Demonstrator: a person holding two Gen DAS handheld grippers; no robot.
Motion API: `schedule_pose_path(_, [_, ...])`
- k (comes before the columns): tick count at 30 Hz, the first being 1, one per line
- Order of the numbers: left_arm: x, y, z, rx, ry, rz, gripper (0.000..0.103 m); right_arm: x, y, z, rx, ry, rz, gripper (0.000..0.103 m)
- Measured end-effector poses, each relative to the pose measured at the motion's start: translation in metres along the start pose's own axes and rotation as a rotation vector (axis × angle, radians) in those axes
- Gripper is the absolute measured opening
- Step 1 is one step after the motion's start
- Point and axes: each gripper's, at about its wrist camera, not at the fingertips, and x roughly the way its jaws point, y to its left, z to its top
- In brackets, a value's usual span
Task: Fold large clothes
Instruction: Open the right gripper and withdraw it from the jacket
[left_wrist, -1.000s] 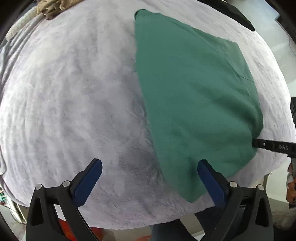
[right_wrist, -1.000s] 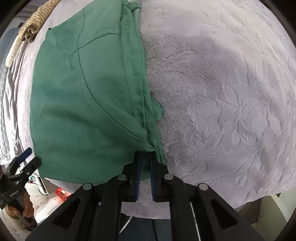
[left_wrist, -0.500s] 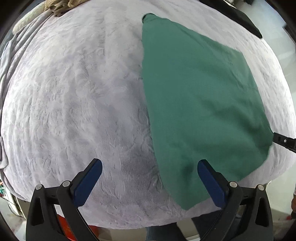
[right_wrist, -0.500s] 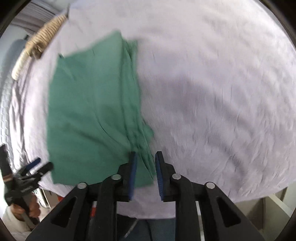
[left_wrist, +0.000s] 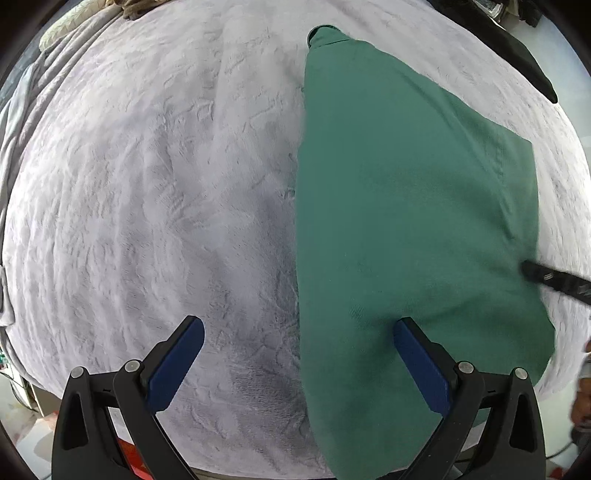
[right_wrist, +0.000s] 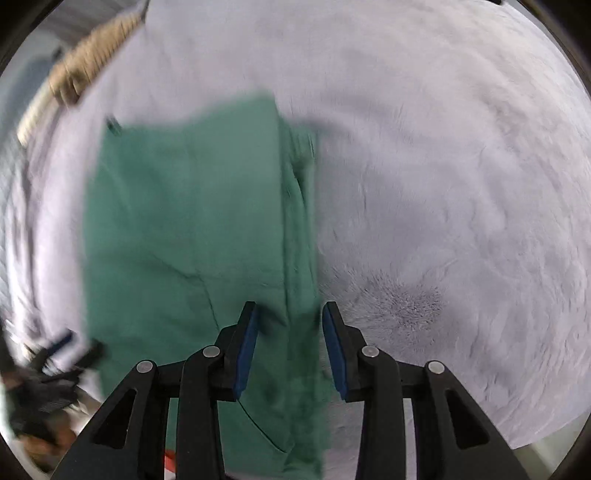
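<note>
1. The grey fleece blanket (left_wrist: 155, 192) fills both of my views; everything else lies on it.
2. The green garment (left_wrist: 406, 221) lies folded flat, running from top centre to the lower right of my left wrist view and down the left half of my right wrist view, which is blurred.
3. My left gripper (left_wrist: 297, 362) hangs above the garment's straight left edge with its fingers spread wide, one pad over bare blanket, the other over green cloth, pinching nothing.
4. My right gripper (right_wrist: 290, 347) has just been opening; its fingers stand moderately apart above the garment's layered right edge, and I see no pad pressing the cloth.
5. A striped beige cloth (right_wrist: 92, 62) lies bunched at the upper left of my right view, well clear of the garment.
</note>
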Motion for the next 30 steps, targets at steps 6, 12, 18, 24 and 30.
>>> schedule_pose_path(6, [0.000,-0.006,-0.004,0.007,0.002,0.014,0.103,-0.002,-0.010,-0.005,0.058,-0.001,0.048,0.048])
schedule_pose_path(12, [0.001,-0.007,-0.011,0.003,0.012,0.009,0.103,-0.028,-0.016,-0.027,0.061,-0.005,0.052,0.051])
schedule_pose_path(18, [-0.006,-0.011,-0.032,0.020,0.021,0.016,0.103,-0.042,-0.020,-0.047,0.085,0.004,0.045,0.055])
schedule_pose_path(24, [-0.019,-0.012,-0.051,0.042,0.024,0.039,0.103,-0.060,-0.016,-0.049,0.090,-0.004,0.033,0.062])
schedule_pose_path(30, [-0.047,-0.013,-0.053,0.076,-0.015,0.070,0.103,-0.089,0.000,-0.055,0.028,-0.061,-0.011,0.081])
